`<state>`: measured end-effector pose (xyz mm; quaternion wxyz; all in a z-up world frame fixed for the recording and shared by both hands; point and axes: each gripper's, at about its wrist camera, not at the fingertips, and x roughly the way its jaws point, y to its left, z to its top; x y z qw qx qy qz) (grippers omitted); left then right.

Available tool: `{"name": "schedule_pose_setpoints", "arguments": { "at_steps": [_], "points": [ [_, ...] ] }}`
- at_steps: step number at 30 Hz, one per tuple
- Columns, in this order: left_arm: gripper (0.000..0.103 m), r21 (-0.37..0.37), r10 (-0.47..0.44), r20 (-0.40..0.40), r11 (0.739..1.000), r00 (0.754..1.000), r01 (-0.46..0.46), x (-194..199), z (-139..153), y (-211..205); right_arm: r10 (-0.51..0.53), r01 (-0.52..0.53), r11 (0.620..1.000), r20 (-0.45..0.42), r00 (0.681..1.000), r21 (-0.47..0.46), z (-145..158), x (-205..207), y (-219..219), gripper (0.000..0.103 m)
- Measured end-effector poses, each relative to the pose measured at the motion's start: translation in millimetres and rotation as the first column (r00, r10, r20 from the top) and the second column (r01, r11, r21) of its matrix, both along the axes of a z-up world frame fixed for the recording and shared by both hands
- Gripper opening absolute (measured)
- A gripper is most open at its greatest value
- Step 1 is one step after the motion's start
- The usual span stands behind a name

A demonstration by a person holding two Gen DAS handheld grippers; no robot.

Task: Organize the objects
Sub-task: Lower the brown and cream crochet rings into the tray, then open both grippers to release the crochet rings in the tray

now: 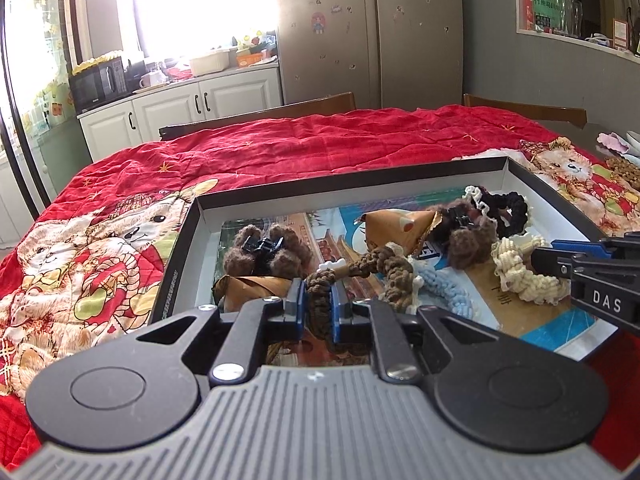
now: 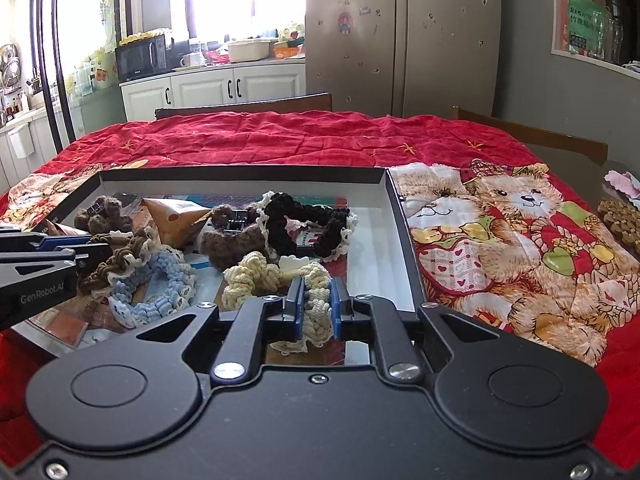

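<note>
Black tongs [image 1: 318, 308], blue pads [image 2: 337, 308], silver screws.

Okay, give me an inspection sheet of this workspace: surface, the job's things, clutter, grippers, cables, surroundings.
Surface: red bear-print quilt covering the table.
Job's things: shallow box holding a brown scrunchie, cream scrunchie, blue scrunchie, black scrunchie, fuzzy brown claw clips and tan paper cones.
Clutter: brown and pink items at the quilt's right edge.
Grippers: left gripper shut on the brown scrunchie; right gripper shut on the cream scrunchie.
Cables: nothing seen.
Surroundings: fridge, white cabinets, microwave, bright window.
</note>
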<state>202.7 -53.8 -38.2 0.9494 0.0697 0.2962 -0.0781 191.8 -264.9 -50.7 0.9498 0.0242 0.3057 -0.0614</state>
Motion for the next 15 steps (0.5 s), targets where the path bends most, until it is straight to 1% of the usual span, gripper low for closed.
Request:
{"name": "schedule_pose_setpoints", "arguments": {
  "at_steps": [3, 5, 7, 9, 12, 15],
  "points": [
    [0.018, 0.0, 0.001, -0.002, 1.0, 1.0, -0.001, 0.1, -0.4, 0.1, 0.0, 0.0, 1.0, -0.002, 1.0, 0.0, -0.4, 0.3, 0.1, 0.014],
    [0.02, 0.0, 0.0, -0.003, 1.0, 1.0, 0.0, 0.0, -0.4, 0.3, 0.001, -0.001, 1.0, -0.005, 1.0, 0.0, -1.2, 0.6, 0.2, 0.014],
    [0.025, -0.002, 0.001, -0.002, 1.0, 1.0, -0.001, -0.3, -0.6, 0.6, 0.003, -0.003, 1.0, -0.005, 1.0, -0.003, -1.5, 0.6, 0.9, 0.015],
    [0.025, 0.0, 0.001, 0.003, 1.0, 1.0, -0.001, -0.6, -0.5, 0.6, 0.006, -0.006, 1.0, -0.006, 1.0, -0.004, -1.8, 0.7, 1.4, 0.016],
    [0.029, -0.004, 0.0, 0.006, 1.0, 1.0, 0.0, -1.5, 1.0, 0.9, 0.008, -0.008, 1.0, -0.005, 1.0, -0.005, -1.9, 1.1, 1.4, 0.017],
    [0.031, -0.005, 0.0, 0.007, 1.0, 1.0, 0.0, -1.9, 1.6, 1.1, 0.008, -0.008, 1.0, -0.004, 1.0, -0.005, -2.1, 0.6, 1.6, 0.017]
  ]
}}
